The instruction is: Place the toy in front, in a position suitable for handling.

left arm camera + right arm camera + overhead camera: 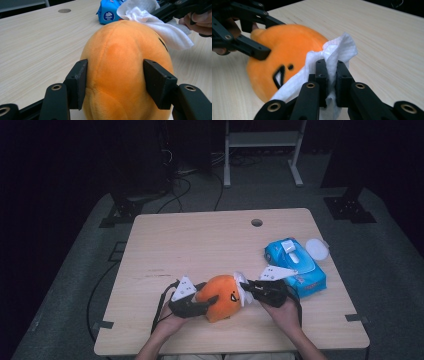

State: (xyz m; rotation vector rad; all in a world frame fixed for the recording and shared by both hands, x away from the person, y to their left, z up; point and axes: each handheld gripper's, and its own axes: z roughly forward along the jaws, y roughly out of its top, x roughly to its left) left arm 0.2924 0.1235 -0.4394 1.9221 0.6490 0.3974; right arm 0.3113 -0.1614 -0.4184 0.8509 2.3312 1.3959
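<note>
Toy (222, 296): held near the table's (200, 245) front edge, left of the pack (296, 266).
Left gripper (115, 82): jaws clamped on the toy; hold to be kept firm.
Right gripper (332, 75): jaws closed on the wipe (337, 53); face should be rubbed gently.

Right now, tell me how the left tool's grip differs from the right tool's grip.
The left tool has its jaws set wide apart, pressing on both sides of the orange plush toy; the right tool has its jaws nearly together, pinching a thin white wipe. The left tool steadies the toy on the table; the right tool lays its wipe against the toy's face. Both are shut on something soft.
</note>
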